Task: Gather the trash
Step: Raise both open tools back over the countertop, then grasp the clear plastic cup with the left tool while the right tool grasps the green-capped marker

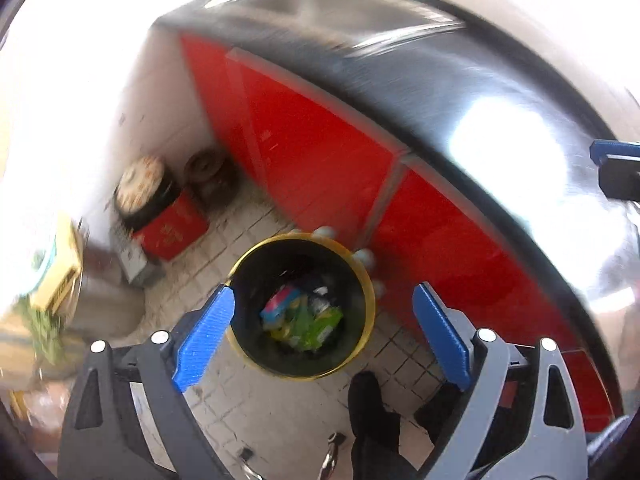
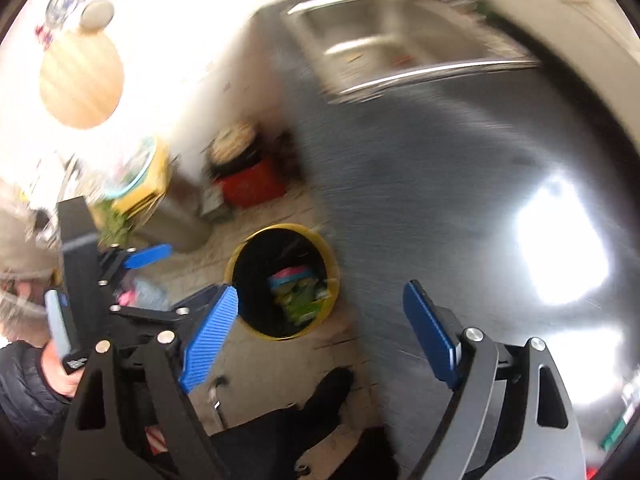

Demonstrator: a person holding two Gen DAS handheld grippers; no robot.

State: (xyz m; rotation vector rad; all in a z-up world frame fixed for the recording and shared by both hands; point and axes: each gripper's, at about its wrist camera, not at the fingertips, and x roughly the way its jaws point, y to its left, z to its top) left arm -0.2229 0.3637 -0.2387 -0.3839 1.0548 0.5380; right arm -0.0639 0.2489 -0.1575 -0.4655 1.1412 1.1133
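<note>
Dark and glossy, the bench [image 2: 460, 168] fills the right of both views, with a steel sink [image 2: 400, 44] let into its far end and red cabinet doors [image 1: 320, 152] closing its front edge. Below that edge, on the tiled floor [image 1: 248, 396], a yellow-rimmed bin [image 1: 304, 304] is seen from above, with bright wrappers [image 1: 304, 316] lying at its bottom. The left claw [image 1: 324, 336] is held directly over the bin mouth, its blue pads spread wide apart with nothing between them; the right claw [image 2: 320, 336] is likewise spread and empty, nearer the bench edge. From this it is judged that a drop into the bin is finished or nearly so, and that the next move calls for more trash to be sought and a claw closed on it. No loose trash can be made out on the bench, where glare hides part of the surface, and motion blur smears the clutter by the far wall.
</note>
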